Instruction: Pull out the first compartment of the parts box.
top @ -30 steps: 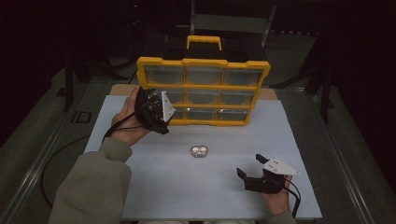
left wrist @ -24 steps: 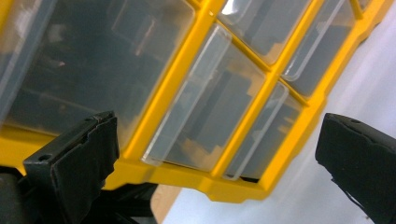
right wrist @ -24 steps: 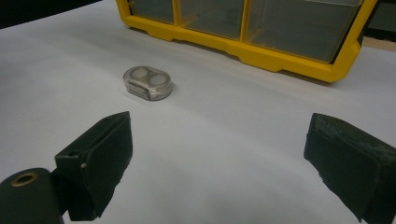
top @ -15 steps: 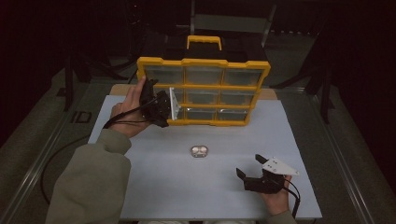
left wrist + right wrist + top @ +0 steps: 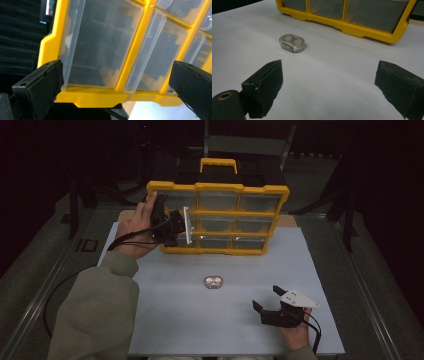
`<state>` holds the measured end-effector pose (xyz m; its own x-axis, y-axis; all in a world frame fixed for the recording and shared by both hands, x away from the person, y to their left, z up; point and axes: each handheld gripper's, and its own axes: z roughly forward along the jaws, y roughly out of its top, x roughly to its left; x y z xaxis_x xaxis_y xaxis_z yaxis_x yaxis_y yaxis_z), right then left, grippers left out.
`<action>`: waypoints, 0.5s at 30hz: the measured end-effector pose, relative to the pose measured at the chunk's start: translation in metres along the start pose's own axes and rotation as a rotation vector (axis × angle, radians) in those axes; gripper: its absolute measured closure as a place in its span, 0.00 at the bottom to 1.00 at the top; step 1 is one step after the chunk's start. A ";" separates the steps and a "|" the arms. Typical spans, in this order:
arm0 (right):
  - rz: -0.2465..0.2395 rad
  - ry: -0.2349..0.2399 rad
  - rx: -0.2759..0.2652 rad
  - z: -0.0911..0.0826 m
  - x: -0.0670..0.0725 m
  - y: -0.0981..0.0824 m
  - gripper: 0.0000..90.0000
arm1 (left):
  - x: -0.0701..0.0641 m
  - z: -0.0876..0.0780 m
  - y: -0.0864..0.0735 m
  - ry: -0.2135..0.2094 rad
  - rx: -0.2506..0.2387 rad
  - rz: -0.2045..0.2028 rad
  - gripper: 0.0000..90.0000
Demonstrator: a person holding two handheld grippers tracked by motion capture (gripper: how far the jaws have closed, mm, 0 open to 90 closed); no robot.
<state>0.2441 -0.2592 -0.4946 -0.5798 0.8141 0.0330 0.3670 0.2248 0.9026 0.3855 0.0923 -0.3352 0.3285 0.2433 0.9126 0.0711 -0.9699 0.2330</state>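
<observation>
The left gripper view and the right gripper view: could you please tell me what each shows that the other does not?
The left gripper view alone shows the left tool, open, close up against the clear drawers at one end of the yellow organizer. The right gripper view alone shows the small clear case lying on the white table beyond the open right tool. Both show the organizer and some white table.

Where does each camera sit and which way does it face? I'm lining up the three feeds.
High view: above the person's side, looking down on the white table; both forearms, left gripper, right gripper.
Left gripper view: between open jaws, at the yellow organizer.
Right gripper view: low over the table, toward the small clear case.
All share the organizer.
</observation>
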 end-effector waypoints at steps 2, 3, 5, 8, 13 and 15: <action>0.000 0.001 0.002 0.000 0.000 0.000 0.09 | 0.000 0.001 0.000 0.021 -0.003 0.005 0.00; 0.000 0.000 0.002 0.000 0.000 0.000 0.09 | 0.000 0.002 0.001 0.025 -0.003 0.006 0.00; -0.001 0.000 0.002 0.000 0.000 0.000 0.09 | 0.001 0.004 0.001 0.037 0.001 0.009 0.00; -0.001 0.000 0.002 0.000 0.000 0.000 0.09 | 0.002 0.006 0.002 0.063 0.013 0.017 0.00; -0.002 0.003 0.004 0.001 0.001 0.000 0.09 | 0.001 0.011 0.004 0.136 0.028 0.032 0.00; -0.003 0.004 0.005 0.001 0.001 0.000 0.09 | 0.001 0.013 0.005 0.156 0.041 0.041 0.00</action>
<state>0.2443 -0.2583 -0.4954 -0.5835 0.8114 0.0324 0.3689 0.2293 0.9007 0.3983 0.0879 -0.3378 0.1823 0.1995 0.9628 0.0999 -0.9779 0.1838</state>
